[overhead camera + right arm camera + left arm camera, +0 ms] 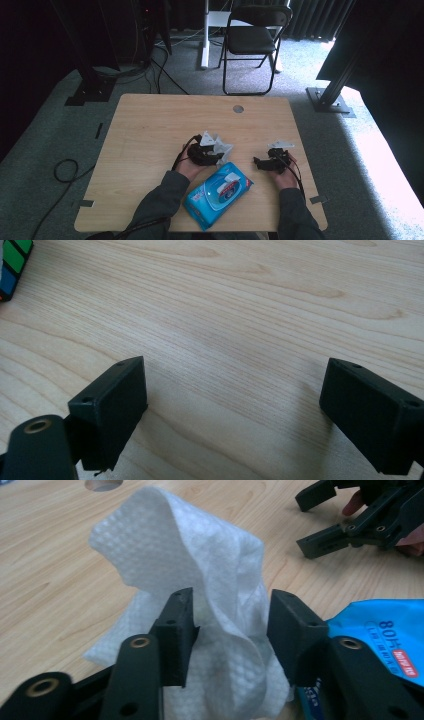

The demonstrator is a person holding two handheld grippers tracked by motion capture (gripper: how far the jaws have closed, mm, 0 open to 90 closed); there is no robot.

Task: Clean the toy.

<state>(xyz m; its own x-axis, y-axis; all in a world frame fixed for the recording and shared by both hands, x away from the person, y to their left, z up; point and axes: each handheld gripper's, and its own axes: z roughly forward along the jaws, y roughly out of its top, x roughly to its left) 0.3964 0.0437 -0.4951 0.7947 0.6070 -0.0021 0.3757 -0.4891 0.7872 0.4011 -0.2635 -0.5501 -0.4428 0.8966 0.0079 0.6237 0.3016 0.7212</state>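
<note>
Left tool [230,630]: jaws part-open, wet wipe [200,595] between them, crumpled, standing upright, peak toward top of frame; no firm clamp seen. In high view wipe sits centre frame, just above blue wet-wipe pack [218,195], pack's long axis diagonal, lower left to upper right. Right tool [235,410]: jaws wide apart over bare wood. Worktop [150,130]: light wood. Rm: grey carpet, folding chair [252,40] top centre.

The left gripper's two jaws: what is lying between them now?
A white wet wipe stands crumpled between the jaws of the left gripper, in the left gripper view. The pads are apart from it, beside the blue wipes pack.
</note>
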